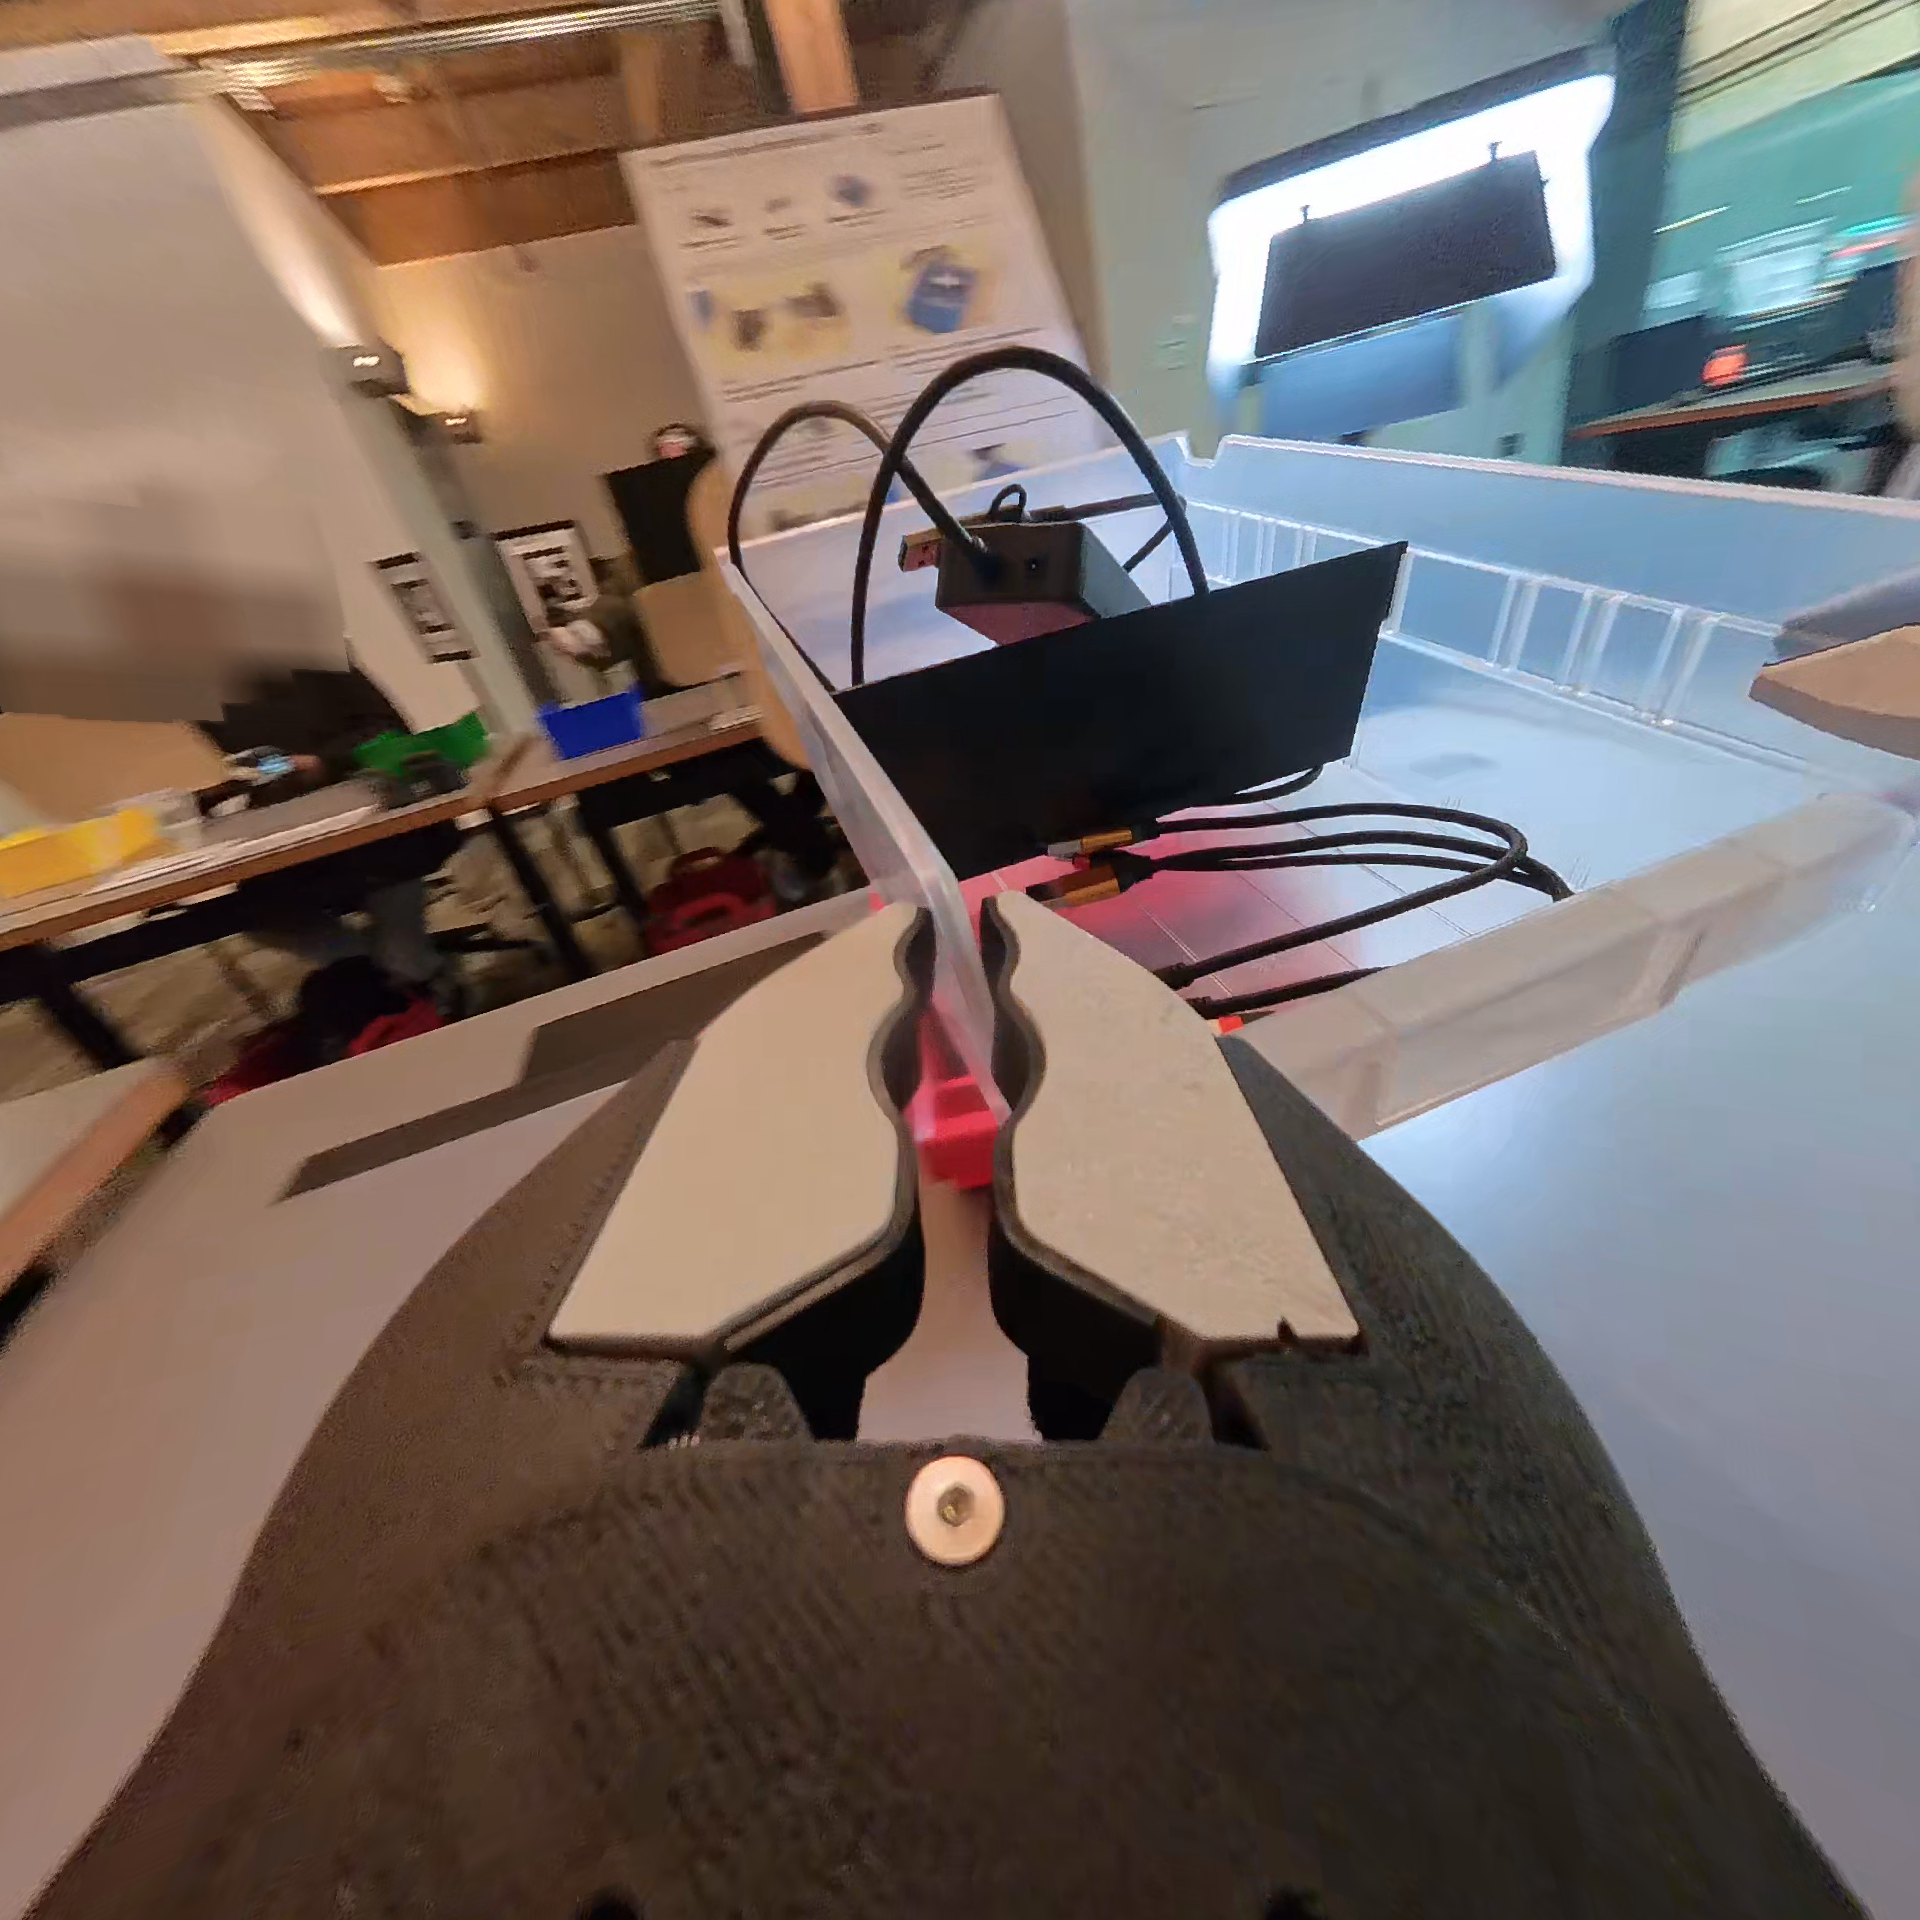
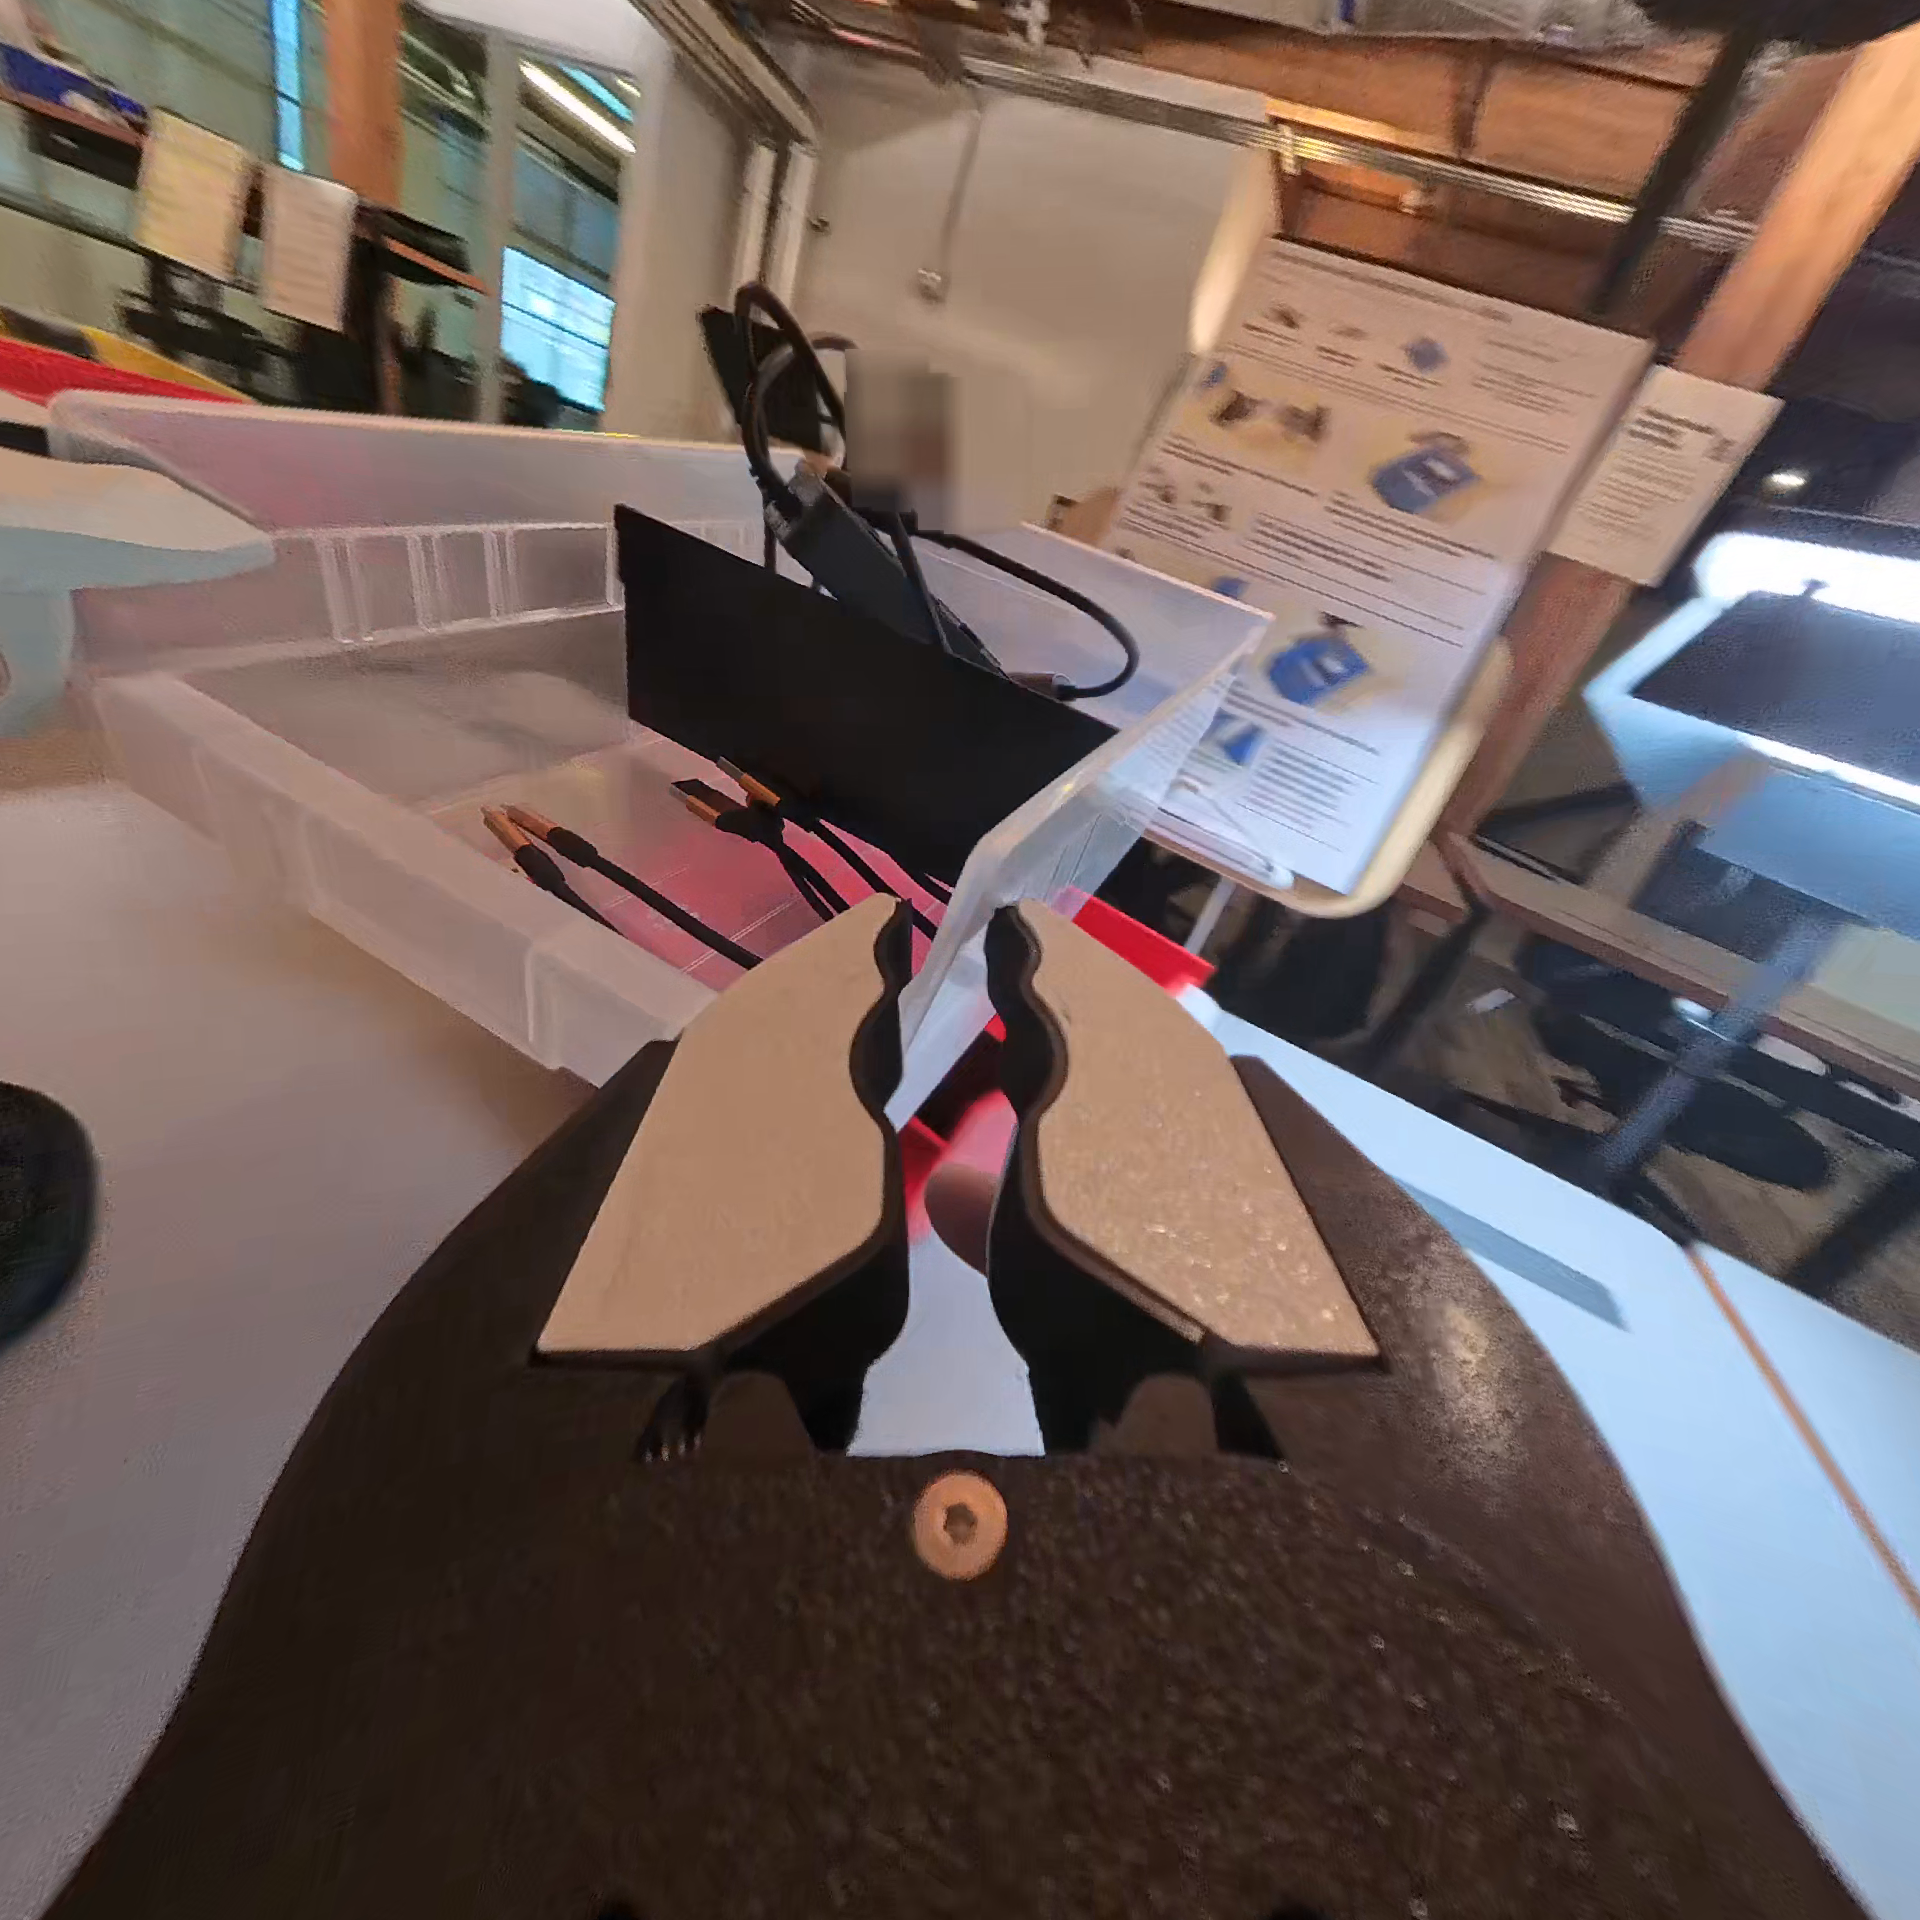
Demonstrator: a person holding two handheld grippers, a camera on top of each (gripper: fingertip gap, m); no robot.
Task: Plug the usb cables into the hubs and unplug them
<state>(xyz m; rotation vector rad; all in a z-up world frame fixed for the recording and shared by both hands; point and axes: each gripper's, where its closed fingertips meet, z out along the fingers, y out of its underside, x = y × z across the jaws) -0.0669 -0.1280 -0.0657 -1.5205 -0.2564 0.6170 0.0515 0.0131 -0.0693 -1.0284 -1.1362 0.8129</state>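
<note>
USB cables [image 1: 1351,842] are seen lying loose on the floor of a clear plastic bin [image 1: 1558,540], gold-coloured plugs [image 1: 1091,883] pointed toward the bin's near corner, none plugged in at that end; in the right wrist view the same cables [image 2: 665,894] are spread on the bin floor [image 2: 343,831] in front of a black divider panel [image 2: 831,696]; a dark hub [image 1: 1029,582] is propped tilted behind the black panel [image 1: 1122,727], with cable loops arching above it; the hub [image 2: 883,582] is also seen in the right view, tilted, cords hanging from it; left gripper [image 1: 954,914] is closed on the bin's thin clear side wall, the wall pinched between both fingers [image 1: 790,1122]; right gripper [image 2: 951,920] is likewise clamped on a clear wall edge of the bin, fingers [image 2: 1132,1153] pressed onto it; a red block [image 1: 956,1132] is seen under the bin beside the left gripper; the bin is held tilted over a white table [image 1: 1714,1351]; a poster board [image 2: 1382,540] stands behind; background is blurred.
</note>
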